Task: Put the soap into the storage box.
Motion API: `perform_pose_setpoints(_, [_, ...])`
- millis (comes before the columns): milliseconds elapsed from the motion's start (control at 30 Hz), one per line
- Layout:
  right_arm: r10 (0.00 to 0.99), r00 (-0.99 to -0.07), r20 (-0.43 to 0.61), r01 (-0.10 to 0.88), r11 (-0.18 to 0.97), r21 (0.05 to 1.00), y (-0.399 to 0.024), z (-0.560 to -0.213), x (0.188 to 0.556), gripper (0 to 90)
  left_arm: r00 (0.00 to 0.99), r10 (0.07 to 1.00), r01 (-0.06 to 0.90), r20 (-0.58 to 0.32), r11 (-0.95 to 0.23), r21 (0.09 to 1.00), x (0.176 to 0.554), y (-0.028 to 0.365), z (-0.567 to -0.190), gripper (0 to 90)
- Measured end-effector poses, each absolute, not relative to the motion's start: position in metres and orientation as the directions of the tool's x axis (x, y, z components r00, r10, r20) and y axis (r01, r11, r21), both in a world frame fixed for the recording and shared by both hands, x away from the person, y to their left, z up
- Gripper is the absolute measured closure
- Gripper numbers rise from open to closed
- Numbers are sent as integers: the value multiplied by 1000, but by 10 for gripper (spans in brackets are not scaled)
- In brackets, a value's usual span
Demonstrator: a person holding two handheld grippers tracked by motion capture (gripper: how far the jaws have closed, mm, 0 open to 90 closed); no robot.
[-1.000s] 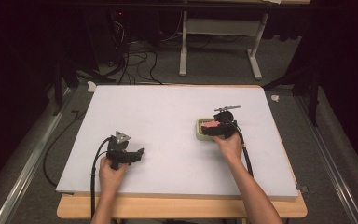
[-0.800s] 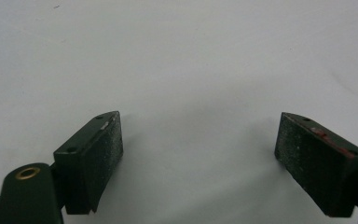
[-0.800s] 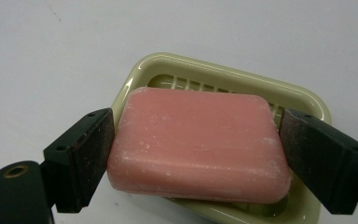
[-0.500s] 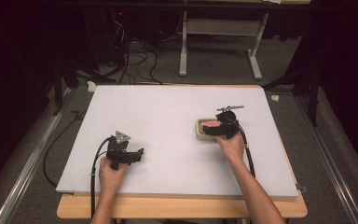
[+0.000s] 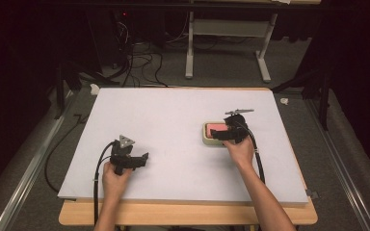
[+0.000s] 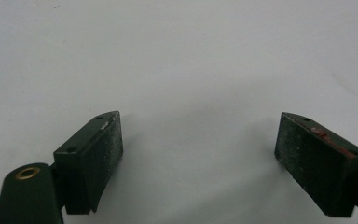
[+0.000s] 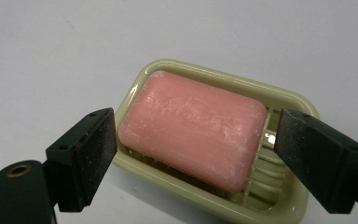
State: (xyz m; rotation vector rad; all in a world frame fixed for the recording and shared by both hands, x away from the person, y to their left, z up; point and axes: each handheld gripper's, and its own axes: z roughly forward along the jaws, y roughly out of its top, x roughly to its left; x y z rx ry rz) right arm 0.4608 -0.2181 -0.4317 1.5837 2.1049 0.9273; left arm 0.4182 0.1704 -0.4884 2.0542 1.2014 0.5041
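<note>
Right hand-held gripper (image 7: 193,154) seemingly edged closer, open around the soap (image 7: 192,135).

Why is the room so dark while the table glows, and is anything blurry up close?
High view: light falls on the white table, the surroundings stay dark. Right gripper view: the pink soap looks sharp, with a glare spot on the dish. Left gripper view: the left tongs cast soft shadows, their near edges slightly blurred.

Both grippers are black: the left gripper (image 5: 142,159) carries a grey three-cornered plate and a looping black cable, its rough pads (image 6: 108,144) fixed by small screws; the right gripper (image 7: 193,154) shows a brass eyelet.
</note>
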Motion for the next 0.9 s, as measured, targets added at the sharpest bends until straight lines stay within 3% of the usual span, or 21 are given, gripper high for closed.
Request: perform_pose_setpoints(900, [943, -326, 74, 651, 167, 740, -232, -413, 445, 170, 495, 869, 598, -14, -329, 731, 418, 170, -489, 157])
